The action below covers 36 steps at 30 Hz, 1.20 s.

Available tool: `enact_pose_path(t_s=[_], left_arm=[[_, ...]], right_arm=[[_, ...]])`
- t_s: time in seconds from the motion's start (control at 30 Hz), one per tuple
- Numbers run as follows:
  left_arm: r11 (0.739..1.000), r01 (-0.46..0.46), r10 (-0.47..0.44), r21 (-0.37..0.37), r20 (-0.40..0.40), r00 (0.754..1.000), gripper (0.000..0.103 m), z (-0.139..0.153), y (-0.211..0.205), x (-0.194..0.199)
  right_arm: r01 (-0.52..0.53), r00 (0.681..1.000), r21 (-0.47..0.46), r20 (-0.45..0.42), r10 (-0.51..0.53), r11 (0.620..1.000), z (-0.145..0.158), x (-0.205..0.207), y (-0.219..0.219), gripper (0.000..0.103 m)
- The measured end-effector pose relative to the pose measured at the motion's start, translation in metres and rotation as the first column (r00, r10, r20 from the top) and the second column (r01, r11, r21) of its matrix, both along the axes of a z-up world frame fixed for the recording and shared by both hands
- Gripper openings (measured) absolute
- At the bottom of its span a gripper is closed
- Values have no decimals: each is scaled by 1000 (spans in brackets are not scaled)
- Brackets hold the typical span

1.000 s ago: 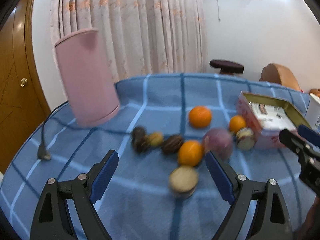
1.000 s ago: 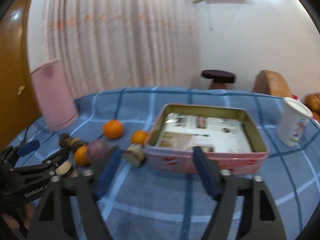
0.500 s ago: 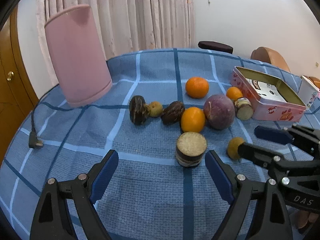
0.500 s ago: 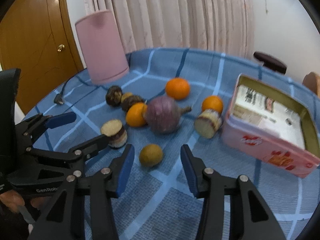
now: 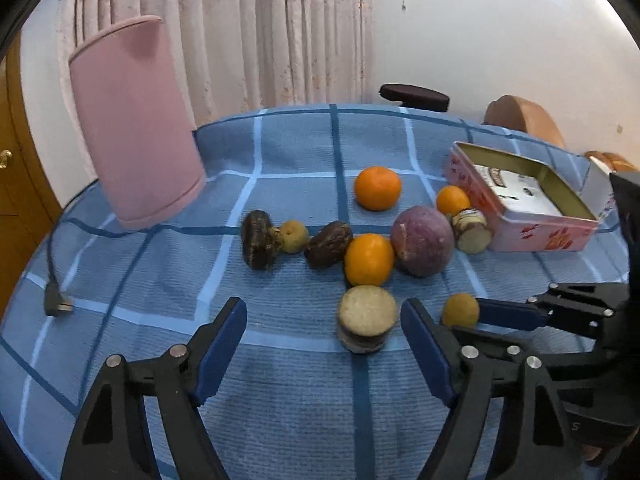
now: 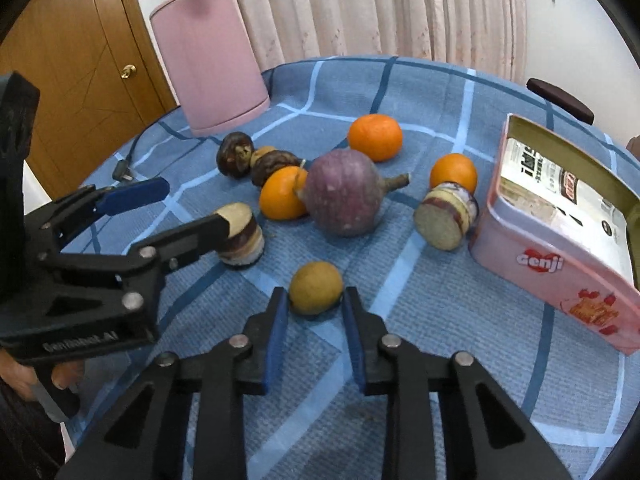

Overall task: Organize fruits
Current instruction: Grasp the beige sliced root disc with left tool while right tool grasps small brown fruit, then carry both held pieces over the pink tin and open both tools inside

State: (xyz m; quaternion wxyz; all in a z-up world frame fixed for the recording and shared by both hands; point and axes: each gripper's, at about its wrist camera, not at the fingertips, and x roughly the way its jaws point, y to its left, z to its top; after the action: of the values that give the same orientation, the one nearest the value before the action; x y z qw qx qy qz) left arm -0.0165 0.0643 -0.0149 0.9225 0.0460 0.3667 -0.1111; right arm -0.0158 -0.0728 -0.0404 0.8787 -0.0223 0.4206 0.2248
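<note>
Fruits lie on a blue checked cloth. My right gripper is shut on a small yellow-brown fruit, which rests on the cloth; the same fruit shows in the left wrist view between the right gripper's fingers. My left gripper is closing, its pads clear of a short cut stalk piece standing between them. That stalk piece stands upright beside the left gripper's fingers. A pink tin lies open at the right.
Behind lie a purple round fruit, three oranges, two dark fruits, another cut piece and a second small yellow fruit. A tall pink cylinder stands back left, a cable plug lies left, and a white cup is behind the tin.
My right gripper swung left from the tin, dropped to the small yellow-brown fruit and closed on it. The left gripper's jaws narrowed slightly around the cut stalk piece.
</note>
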Motion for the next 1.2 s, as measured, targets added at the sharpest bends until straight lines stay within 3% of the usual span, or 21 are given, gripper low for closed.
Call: enact_pose_path(t_s=[0.17, 0.23, 0.33, 0.37, 0.53, 0.67, 0.77, 0.9, 1.07, 1.2], left_arm=[[1000, 24, -24, 0, -13, 1000, 74, -2, -19, 6], [999, 14, -13, 38, -29, 1000, 51, -8, -23, 12], [1000, 15, -16, -7, -125, 992, 39, -25, -20, 25], [1000, 11, -13, -19, -114, 993, 38, -23, -19, 25], [999, -28, 25, -32, -106, 994, 37, -23, -19, 29], [999, -5, 5, -53, 8, 1000, 37, -7, -30, 18], [996, 52, -45, -70, 101, 994, 37, 12, -51, 11], [985, 136, -120, -110, 140, 983, 37, 23, -82, 18], [966, 220, -201, -137, 140, 970, 37, 26, -129, 35], [958, 244, -229, -149, 112, 967, 37, 23, -151, 49]], right_arm=[[62, 998, 45, -10, -62, 997, 0, 1, -18, 30], [86, 996, 66, -15, -85, 994, 0, 2, -25, 30], [119, 993, 81, -19, -118, 990, 0, 3, -32, 30], [126, 992, 85, -19, -125, 988, 0, 3, -34, 30], [146, 989, 97, -8, -146, 985, 3, 5, -38, 30], [190, 978, 80, 78, -196, 979, 14, 0, -47, 30], [260, 949, 95, 161, -272, 961, 27, -5, -64, 30], [373, 895, 129, 211, -392, 919, 36, -6, -91, 31], [504, 830, 173, 172, -530, 846, 34, 3, -134, 31], [557, 802, 176, 138, -581, 812, 30, 10, -152, 31]])
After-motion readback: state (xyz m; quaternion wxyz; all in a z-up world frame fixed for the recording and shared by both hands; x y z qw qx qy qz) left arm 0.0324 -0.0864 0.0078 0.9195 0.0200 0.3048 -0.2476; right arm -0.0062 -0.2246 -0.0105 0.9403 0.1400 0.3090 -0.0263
